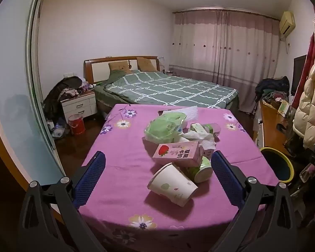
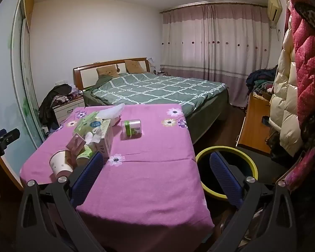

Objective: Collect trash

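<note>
Trash lies on a table with a purple flowered cloth (image 1: 124,168): a white paper cup (image 1: 173,183) on its side, a pink strawberry milk carton (image 1: 178,153), a green-white cup (image 1: 202,169), crumpled tissue (image 1: 201,138), a green plastic bag (image 1: 166,128) and a clear jar with a green band (image 2: 131,127). My left gripper (image 1: 157,163) is open and empty, with the paper cup and carton lying between its fingers. My right gripper (image 2: 156,164) is open and empty above the table's right edge. A yellow-rimmed bin (image 2: 226,168) stands on the floor right of the table.
A bed with a green checked cover (image 1: 168,88) stands behind the table. A nightstand (image 1: 79,105) and a red bucket (image 1: 76,124) are at the left. A wooden desk (image 2: 255,124) and hanging coats (image 2: 287,109) are at the right.
</note>
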